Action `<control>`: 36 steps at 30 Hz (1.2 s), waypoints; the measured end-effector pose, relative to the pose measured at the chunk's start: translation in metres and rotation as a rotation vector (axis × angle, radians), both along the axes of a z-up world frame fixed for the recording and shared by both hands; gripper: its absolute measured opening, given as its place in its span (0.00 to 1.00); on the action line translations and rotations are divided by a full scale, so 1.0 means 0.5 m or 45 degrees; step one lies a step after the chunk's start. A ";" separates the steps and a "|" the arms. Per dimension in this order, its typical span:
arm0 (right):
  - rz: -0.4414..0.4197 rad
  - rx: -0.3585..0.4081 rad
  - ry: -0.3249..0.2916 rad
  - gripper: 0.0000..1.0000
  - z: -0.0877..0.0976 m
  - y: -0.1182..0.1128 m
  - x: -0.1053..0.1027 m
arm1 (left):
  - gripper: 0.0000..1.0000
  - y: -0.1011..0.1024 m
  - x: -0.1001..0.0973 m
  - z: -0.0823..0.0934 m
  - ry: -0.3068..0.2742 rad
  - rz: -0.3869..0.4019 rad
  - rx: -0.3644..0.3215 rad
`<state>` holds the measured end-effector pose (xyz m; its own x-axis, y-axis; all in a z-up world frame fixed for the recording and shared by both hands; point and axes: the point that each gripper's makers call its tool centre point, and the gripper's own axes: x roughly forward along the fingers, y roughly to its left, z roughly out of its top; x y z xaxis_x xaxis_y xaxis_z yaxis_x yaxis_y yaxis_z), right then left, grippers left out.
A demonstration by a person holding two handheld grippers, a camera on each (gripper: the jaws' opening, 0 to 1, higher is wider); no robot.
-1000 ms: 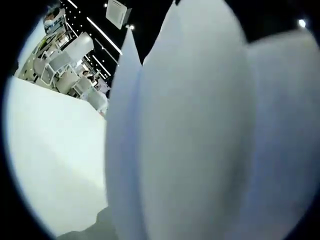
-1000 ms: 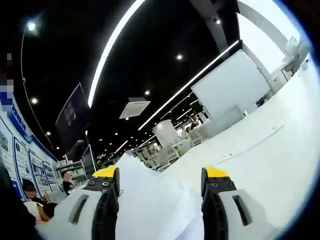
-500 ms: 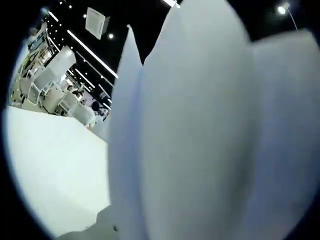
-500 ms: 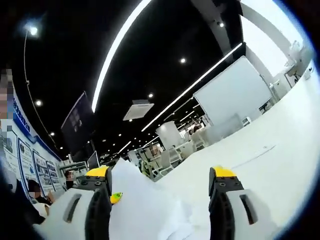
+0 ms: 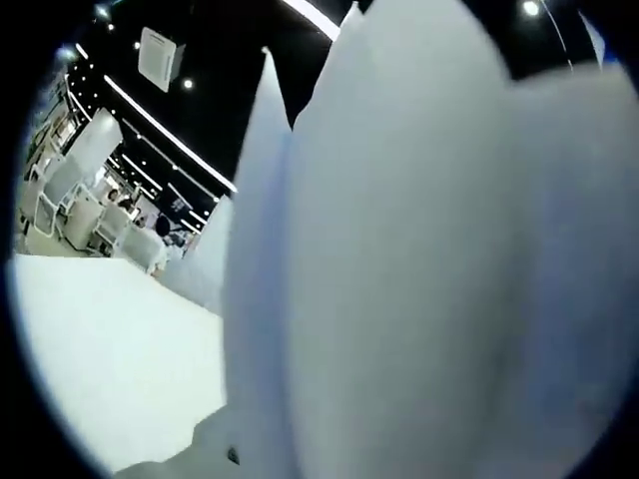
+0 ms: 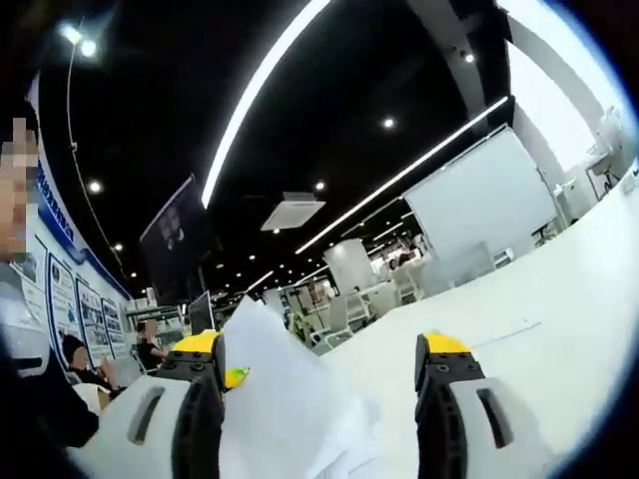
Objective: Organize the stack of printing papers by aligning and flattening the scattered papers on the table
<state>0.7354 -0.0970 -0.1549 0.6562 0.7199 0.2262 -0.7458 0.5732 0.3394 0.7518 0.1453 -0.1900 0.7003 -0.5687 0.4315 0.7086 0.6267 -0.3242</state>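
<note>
Papers (image 5: 399,279) stand upright against the left lens, three overlapping sheet edges, little changed from a second ago | left gripper's fingers hidden, cannot tell their state | right gripper (image 6: 319,399) jaws spread wider than before, sheets (image 6: 285,409) lying between them | table (image 6: 539,349) open beyond, chairs far off

Right gripper (image 6: 324,349) jaws spread, papers (image 6: 285,409) between them, table (image 6: 539,299) beyond

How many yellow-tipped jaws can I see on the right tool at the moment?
2. One yellow tip stands lower left beside the raised papers; the other stands lower right over the white table, apart.
</note>
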 end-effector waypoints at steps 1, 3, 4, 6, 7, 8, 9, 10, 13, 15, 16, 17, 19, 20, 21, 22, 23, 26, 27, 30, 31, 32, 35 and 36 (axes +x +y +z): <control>0.020 -0.015 -0.010 0.73 0.002 0.003 -0.005 | 0.06 -0.001 -0.002 0.005 -0.009 -0.006 0.002; 0.050 -0.033 -0.015 0.71 0.007 0.006 -0.014 | 0.06 -0.010 -0.009 0.015 -0.007 -0.034 -0.021; 0.067 -0.040 -0.017 0.71 0.010 0.008 -0.019 | 0.06 -0.013 -0.012 0.019 -0.009 -0.039 -0.024; 0.092 -0.054 -0.017 0.71 0.013 0.012 -0.027 | 0.06 -0.021 -0.017 0.025 -0.024 -0.042 -0.005; 0.104 -0.060 -0.019 0.71 0.014 0.015 -0.031 | 0.06 -0.025 -0.020 0.029 -0.028 -0.045 0.004; 0.113 -0.067 -0.022 0.71 0.015 0.016 -0.034 | 0.06 -0.027 -0.022 0.030 -0.030 -0.048 0.008; 0.120 -0.079 -0.023 0.71 0.015 0.017 -0.036 | 0.06 -0.027 -0.023 0.033 -0.032 -0.050 0.009; 0.122 -0.089 -0.023 0.70 0.014 0.016 -0.037 | 0.06 -0.030 -0.026 0.038 -0.036 -0.055 0.014; 0.152 -0.072 -0.010 0.66 0.018 0.011 -0.040 | 0.06 -0.038 -0.031 0.047 -0.053 -0.081 0.040; 0.162 -0.072 -0.009 0.66 0.022 0.007 -0.042 | 0.06 -0.042 -0.036 0.056 -0.064 -0.094 0.043; 0.167 -0.079 -0.015 0.66 0.024 0.006 -0.043 | 0.06 -0.046 -0.038 0.061 -0.073 -0.100 0.051; 0.173 -0.086 -0.018 0.66 0.026 0.005 -0.045 | 0.06 -0.049 -0.040 0.066 -0.081 -0.106 0.062; 0.197 -0.089 -0.024 0.67 0.033 0.003 -0.050 | 0.06 -0.056 -0.043 0.072 -0.086 -0.121 0.080; 0.215 -0.074 -0.024 0.67 0.038 0.002 -0.053 | 0.06 -0.061 -0.045 0.076 -0.088 -0.131 0.092; 0.249 -0.037 -0.016 0.68 0.048 0.001 -0.059 | 0.06 -0.068 -0.048 0.079 -0.089 -0.146 0.112; 0.254 -0.031 -0.018 0.68 0.052 -0.003 -0.059 | 0.06 -0.073 -0.049 0.081 -0.088 -0.155 0.125; 0.258 -0.027 -0.022 0.68 0.055 -0.005 -0.061 | 0.06 -0.078 -0.050 0.083 -0.085 -0.167 0.133; 0.277 -0.048 -0.038 0.68 0.062 -0.006 -0.067 | 0.06 -0.095 -0.060 0.094 -0.091 -0.211 0.150; 0.281 -0.068 -0.044 0.68 0.060 -0.006 -0.069 | 0.06 -0.101 -0.064 0.099 -0.092 -0.232 0.155; 0.281 -0.099 -0.051 0.67 0.059 -0.005 -0.069 | 0.06 -0.120 -0.075 0.111 -0.105 -0.277 0.188; 0.289 -0.102 -0.050 0.68 0.059 -0.004 -0.071 | 0.06 -0.128 -0.080 0.115 -0.108 -0.299 0.202; 0.302 -0.097 -0.053 0.68 0.062 -0.002 -0.074 | 0.06 -0.141 -0.089 0.122 -0.113 -0.341 0.219; 0.334 -0.095 -0.050 0.68 0.064 0.005 -0.082 | 0.06 -0.163 -0.105 0.133 -0.132 -0.406 0.260; 0.341 -0.100 -0.051 0.68 0.063 0.007 -0.083 | 0.06 -0.178 -0.114 0.139 -0.137 -0.444 0.288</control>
